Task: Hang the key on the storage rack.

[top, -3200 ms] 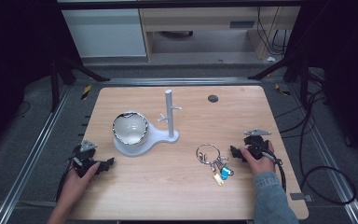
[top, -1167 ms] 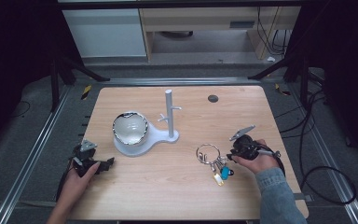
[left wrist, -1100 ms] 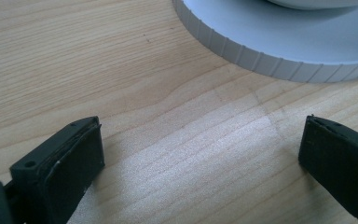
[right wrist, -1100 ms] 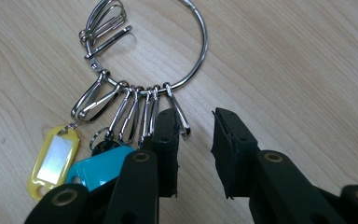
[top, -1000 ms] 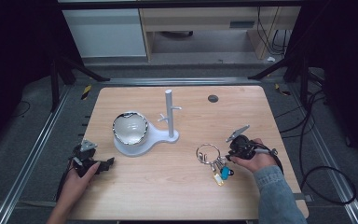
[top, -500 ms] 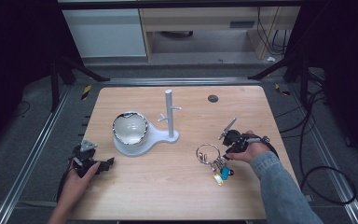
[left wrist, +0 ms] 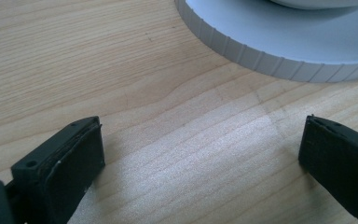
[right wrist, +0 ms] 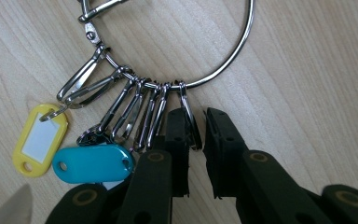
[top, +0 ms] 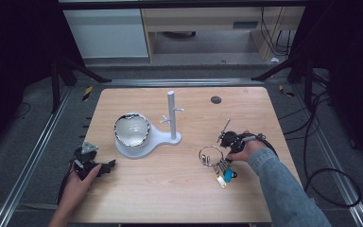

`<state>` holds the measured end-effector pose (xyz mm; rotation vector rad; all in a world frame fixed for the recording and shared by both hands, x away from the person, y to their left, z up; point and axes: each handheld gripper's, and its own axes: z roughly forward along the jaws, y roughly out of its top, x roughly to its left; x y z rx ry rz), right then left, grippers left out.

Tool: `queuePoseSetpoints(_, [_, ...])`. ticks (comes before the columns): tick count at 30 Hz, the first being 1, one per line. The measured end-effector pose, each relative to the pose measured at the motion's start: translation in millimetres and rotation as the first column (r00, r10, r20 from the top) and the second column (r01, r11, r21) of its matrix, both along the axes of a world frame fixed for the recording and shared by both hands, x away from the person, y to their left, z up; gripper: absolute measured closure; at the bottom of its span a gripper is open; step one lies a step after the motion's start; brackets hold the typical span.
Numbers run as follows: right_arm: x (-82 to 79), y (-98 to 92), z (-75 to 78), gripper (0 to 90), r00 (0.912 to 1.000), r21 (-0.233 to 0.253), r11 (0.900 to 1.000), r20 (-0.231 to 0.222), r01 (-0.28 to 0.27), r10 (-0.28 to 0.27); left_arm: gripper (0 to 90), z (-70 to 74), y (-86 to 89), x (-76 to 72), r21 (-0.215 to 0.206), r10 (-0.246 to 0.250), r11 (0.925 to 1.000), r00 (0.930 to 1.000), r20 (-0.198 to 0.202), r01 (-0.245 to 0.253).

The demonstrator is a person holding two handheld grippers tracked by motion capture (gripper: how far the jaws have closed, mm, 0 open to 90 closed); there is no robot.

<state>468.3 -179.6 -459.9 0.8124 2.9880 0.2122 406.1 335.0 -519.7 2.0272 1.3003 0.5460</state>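
A large metal key ring [top: 210, 155] lies on the wooden table [top: 170, 189] right of centre, with several snap clips and a yellow tag [right wrist: 39, 140] and a blue tag [right wrist: 93, 163]. My right gripper [top: 222, 149] reaches it from the right. In the right gripper view its jaws [right wrist: 196, 116] stand almost together, pinching one clip [right wrist: 189, 123] of the ring. My left gripper [top: 108, 166] rests near the table's front left, held by a hand. It is open [left wrist: 200, 140] with only bare wood between the jaws.
A white stand [top: 171, 116] with pegs rises from a white base [top: 163, 139] that carries a bowl [top: 132, 130], left of centre; the base rim [left wrist: 284, 42] lies just ahead of my left gripper. A small black disc [top: 216, 100] sits at the back right.
My right gripper has moved left and turned toward the key ring, and its jaws now close around one clip. The left gripper has stayed put.
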Motion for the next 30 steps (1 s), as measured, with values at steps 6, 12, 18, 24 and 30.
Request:
queuePoseSetpoints(6, [1.1,2.9,-2.1,86.0,0.9996,-0.010,1.000,-0.027,-0.013,0.013,0.0,0.0,0.0,0.0,0.000,0.000,1.0000,1.0000,0.000,0.000])
queuePoseSetpoints(12, [1.0,5.7,-0.4,88.2,0.9991,-0.011,1.000,-0.036,-0.023,0.023,0.0,0.0,0.0,0.0,0.001,0.000,1.0000,1.0000,0.000,0.000])
queuePoseSetpoints(18, [0.8,9.0,11.2,88.4,0.9983,-0.004,0.999,-0.035,-0.046,0.046,0.0,0.0,0.0,-0.1,0.000,0.001,1.0000,1.0000,0.000,-0.001])
queuePoseSetpoints(24, [3.4,12.9,34.8,88.4,0.9984,0.036,0.998,-0.018,-0.054,0.055,0.0,-0.1,-0.1,-0.3,-0.001,0.002,1.0000,1.0000,0.000,-0.002])
queuePoseSetpoints(30, [5.2,19.1,54.9,88.4,0.9966,0.056,0.995,-0.008,-0.081,0.082,0.0,-0.1,0.0,-0.3,0.000,0.002,1.0000,1.0000,0.001,-0.002])
